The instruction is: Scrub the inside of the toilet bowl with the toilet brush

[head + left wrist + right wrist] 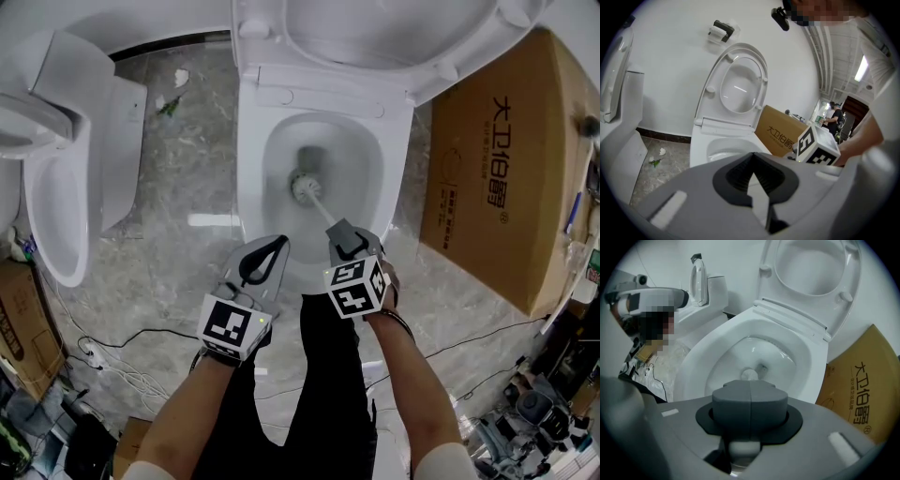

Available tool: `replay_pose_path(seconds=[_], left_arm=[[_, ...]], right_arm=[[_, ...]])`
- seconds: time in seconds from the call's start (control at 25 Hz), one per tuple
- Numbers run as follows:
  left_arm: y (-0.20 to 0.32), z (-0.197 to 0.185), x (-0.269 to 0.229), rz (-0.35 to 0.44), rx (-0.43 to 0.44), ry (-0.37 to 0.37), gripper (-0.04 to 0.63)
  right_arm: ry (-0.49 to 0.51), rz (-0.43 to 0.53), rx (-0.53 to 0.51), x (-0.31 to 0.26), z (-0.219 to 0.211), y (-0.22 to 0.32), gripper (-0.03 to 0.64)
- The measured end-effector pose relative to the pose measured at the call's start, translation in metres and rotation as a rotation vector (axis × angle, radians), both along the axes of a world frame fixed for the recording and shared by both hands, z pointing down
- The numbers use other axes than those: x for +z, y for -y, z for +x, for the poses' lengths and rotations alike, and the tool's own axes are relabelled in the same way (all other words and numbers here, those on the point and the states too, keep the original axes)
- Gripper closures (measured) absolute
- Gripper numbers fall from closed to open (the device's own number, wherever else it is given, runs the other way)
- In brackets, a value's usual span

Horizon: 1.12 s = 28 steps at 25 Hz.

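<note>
A white toilet point(251, 178) stands ahead with its lid point(394, 37) raised. The toilet brush's white head point(305, 186) sits low in the bowl near the drain, its handle point(322, 212) slanting back to my right gripper point(343, 240), which is shut on it. In the right gripper view the brush head point(750, 374) shows just past the closed right gripper point(750, 383), inside the bowl point(693, 366). My left gripper point(277, 244) hovers over the bowl's front rim, shut and holding nothing. The left gripper point(752, 155) faces the toilet point(701, 147).
A second white toilet point(56, 187) stands at the left. A large cardboard box point(497, 169) sits close on the right. Cables point(112, 361) and clutter lie on the marble floor near me. Small debris point(173, 98) lies by the wall.
</note>
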<state>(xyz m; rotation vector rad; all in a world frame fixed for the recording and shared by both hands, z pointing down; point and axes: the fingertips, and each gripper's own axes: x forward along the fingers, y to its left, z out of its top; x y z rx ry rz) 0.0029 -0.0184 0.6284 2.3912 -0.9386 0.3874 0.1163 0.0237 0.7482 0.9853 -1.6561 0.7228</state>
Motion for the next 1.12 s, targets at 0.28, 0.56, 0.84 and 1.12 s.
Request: replay_pose_path(seconds=[0.28,0.56,0.84,1.12], left_arm=[[0.005,0.008,0.009,0.014,0.001,-0.005,0.589],[0.018,0.018,0.014,0.006,-0.024,-0.024,0.589],[0.028,0.018,0.024,0.018,-0.037,-0.024,0.589],[0.034,0.012,0.037,0.007,-0.065,-0.023,0.589]], right_arm=[[-0.049,-0.011,0.045,0.027,0.003,0.019,0.454],[-0.078,-0.024,0.037,0.047,0.000,0.044,0.454],[-0.110,-0.015,0.014,0.074,-0.001,0.067,0.454],[-0.134,0.018,0.001,0.091,-0.005,0.085,0.454]])
